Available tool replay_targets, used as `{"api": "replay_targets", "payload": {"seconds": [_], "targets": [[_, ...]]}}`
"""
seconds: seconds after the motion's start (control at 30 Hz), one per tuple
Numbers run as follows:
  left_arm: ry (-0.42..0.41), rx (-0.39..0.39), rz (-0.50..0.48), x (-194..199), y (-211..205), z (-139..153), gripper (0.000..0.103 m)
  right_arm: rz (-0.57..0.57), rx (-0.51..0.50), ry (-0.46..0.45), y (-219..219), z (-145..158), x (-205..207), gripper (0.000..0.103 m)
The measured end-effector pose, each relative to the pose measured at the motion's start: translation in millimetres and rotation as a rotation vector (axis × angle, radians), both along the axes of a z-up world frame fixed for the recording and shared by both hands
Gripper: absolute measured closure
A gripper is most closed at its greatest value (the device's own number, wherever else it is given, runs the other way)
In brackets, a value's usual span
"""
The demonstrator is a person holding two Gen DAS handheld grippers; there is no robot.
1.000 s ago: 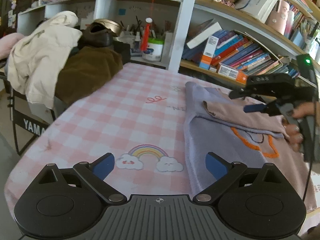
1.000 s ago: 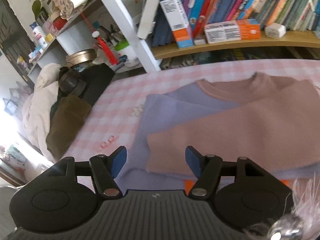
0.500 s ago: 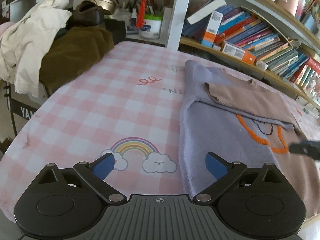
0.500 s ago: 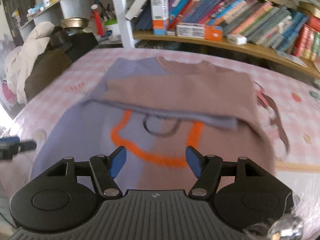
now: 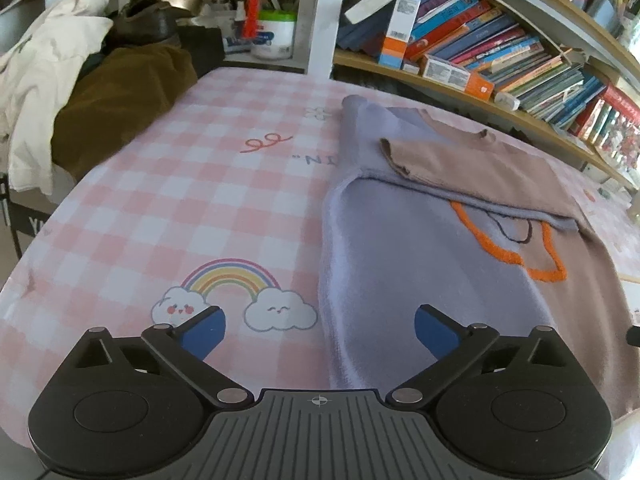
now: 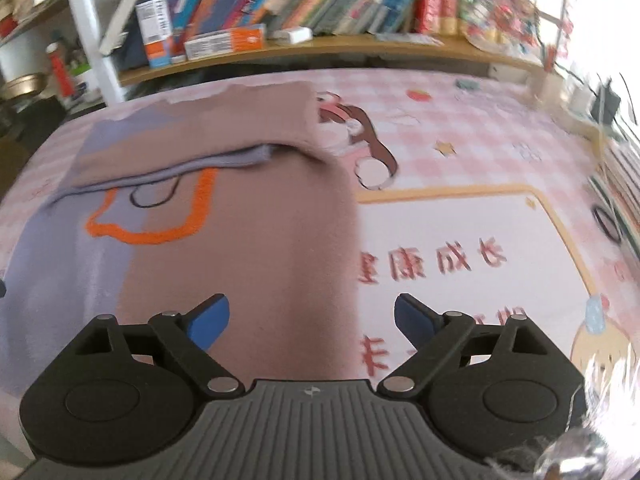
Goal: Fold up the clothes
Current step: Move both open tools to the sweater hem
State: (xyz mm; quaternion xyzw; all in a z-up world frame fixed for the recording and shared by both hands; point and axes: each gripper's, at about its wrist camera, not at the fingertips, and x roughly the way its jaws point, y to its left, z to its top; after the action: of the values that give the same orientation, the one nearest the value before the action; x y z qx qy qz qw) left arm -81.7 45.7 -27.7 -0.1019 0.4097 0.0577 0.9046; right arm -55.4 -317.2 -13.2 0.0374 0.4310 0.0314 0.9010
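A bookshelf (image 5: 500, 60) backs a table under a pink checked cloth (image 5: 200, 208) printed with a rainbow (image 5: 232, 276); a heap of other clothes (image 5: 80, 92) lies far ahead and to the left of the left claw. The sweater (image 5: 420, 248) (lilac on one half, dusty pink on the other, with an orange outline on the chest) lies flat on the cloth, its sleeves already folded across the upper body. The left claw (image 5: 318, 330) hovers with jaws wide apart and empty, the sweater's lilac side edge directly ahead between its fingers. The right claw (image 6: 312, 316) hangs over the opposite, pink side edge (image 6: 352, 240), which runs ahead between its fingers; its jaws are opening, with nothing pinched. The knit looks soft, light and limp: it should drape and sag rather than hold a line, and may stretch if tugged. Best hold, by this reading, is the lower hem at both near corners, pinching both layers together.
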Motion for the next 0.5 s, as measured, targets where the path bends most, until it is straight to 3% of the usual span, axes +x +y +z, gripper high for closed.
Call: {"api": "replay_targets", "payload": {"seconds": [0.37, 0.5], "targets": [[0.025, 0.077, -0.060, 0, -15, 2, 0.000, -0.059, 0.070, 0.083, -18, -8, -2, 0.013], [0.033, 0.058, -0.067, 0, -16, -1, 0.000, -0.055, 0.078, 0.093, -17, -9, -3, 0.013]]}}
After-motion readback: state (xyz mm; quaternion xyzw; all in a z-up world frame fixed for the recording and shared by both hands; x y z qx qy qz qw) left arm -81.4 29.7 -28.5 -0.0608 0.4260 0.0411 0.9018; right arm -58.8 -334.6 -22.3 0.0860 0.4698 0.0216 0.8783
